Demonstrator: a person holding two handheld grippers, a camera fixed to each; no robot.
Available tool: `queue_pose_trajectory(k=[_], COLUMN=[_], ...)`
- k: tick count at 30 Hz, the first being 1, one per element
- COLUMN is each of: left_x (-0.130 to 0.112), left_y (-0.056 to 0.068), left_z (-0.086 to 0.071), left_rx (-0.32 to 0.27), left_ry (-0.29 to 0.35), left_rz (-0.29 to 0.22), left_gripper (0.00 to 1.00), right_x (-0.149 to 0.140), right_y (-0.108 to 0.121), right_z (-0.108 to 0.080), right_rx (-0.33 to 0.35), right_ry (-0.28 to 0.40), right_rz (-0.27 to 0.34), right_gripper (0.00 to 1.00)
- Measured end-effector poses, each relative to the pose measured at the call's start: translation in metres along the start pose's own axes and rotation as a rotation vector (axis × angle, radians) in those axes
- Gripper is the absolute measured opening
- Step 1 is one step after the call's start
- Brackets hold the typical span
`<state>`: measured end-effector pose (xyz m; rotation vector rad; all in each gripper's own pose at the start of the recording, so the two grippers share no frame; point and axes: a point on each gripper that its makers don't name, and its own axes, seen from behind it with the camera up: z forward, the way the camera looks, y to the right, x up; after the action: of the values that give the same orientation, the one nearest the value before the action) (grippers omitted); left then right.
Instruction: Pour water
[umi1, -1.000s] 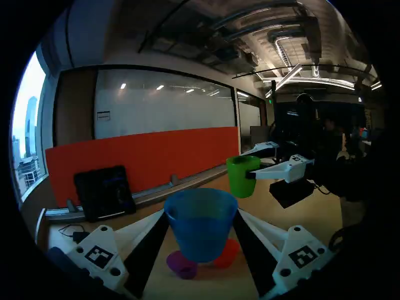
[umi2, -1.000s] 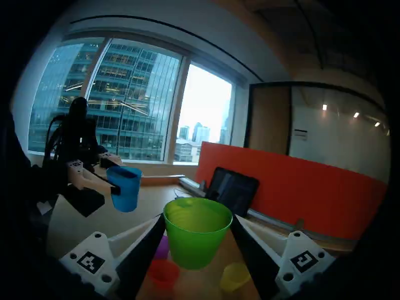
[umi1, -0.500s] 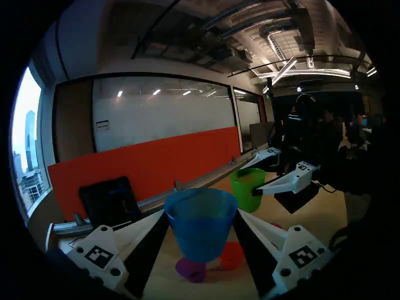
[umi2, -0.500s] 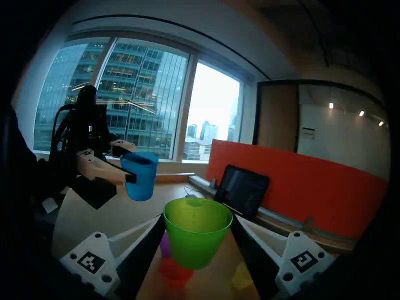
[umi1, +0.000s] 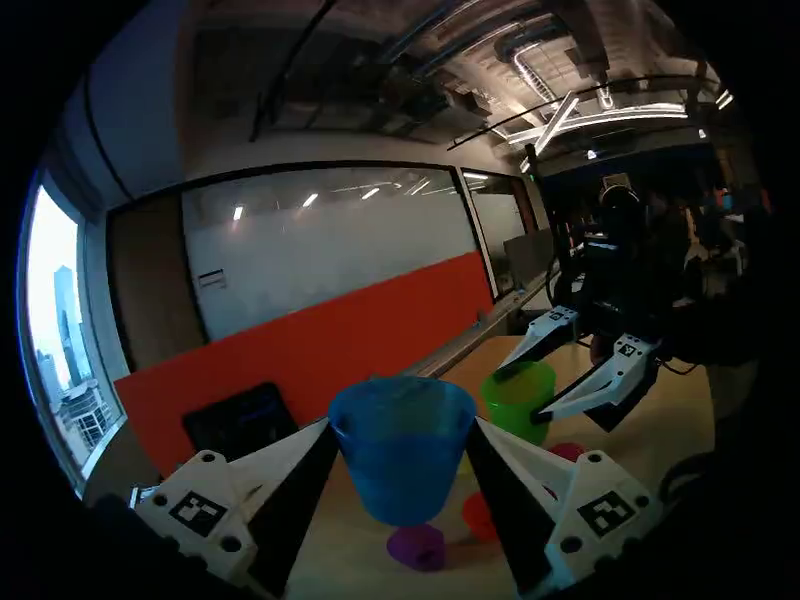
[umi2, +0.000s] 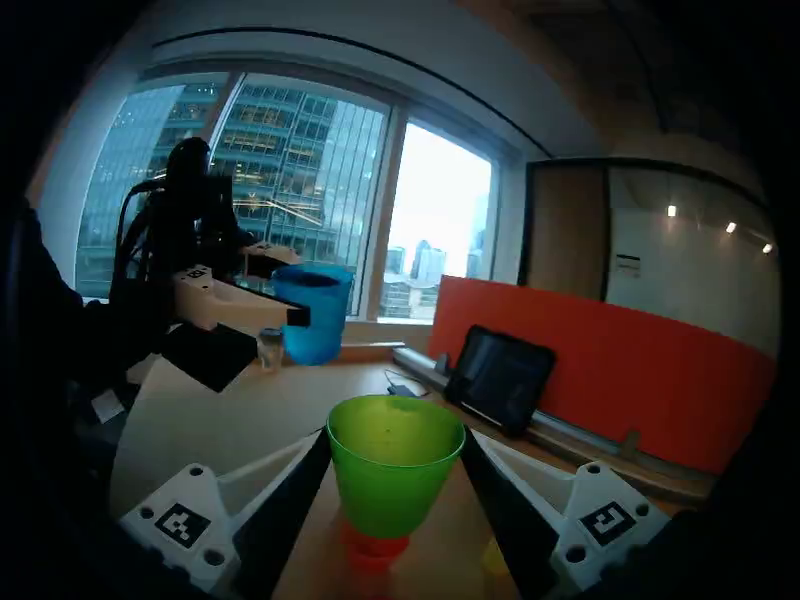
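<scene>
Your left gripper (umi1: 402, 445) pinches a translucent blue plastic cup (umi1: 402, 480) between both fingers, upright above the wooden bench (umi2: 250, 420). What it holds is hard to make out. Your right gripper (umi2: 395, 470) clamps a bright green plastic cup (umi2: 395, 490) the same way, hiding most of a small red cup (umi2: 372, 550) beneath. A small yellow cup (umi2: 492, 555) is cut off by a finger. The white label (umi2: 628, 265) on the glass wall is too small to read. A dark tablet (umi2: 498, 378) leans by the orange panel (umi2: 620, 390).
</scene>
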<state>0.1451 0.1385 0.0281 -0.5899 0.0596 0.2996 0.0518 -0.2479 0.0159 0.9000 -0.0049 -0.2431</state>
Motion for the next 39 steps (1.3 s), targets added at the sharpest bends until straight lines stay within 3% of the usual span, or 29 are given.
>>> queue_pose_trajectory(k=[39], left_x=[0.037], left_y=[-0.008], left_z=[0.003], left_rx=[0.096], left_ry=[-0.021], left_rz=[0.391], left_gripper=[0.85], right_x=[-0.01], right_y=[-0.04], right_z=[0.024], right_rx=[0.077], right_ry=[0.001], right_rz=[-0.001], right_gripper=[0.93])
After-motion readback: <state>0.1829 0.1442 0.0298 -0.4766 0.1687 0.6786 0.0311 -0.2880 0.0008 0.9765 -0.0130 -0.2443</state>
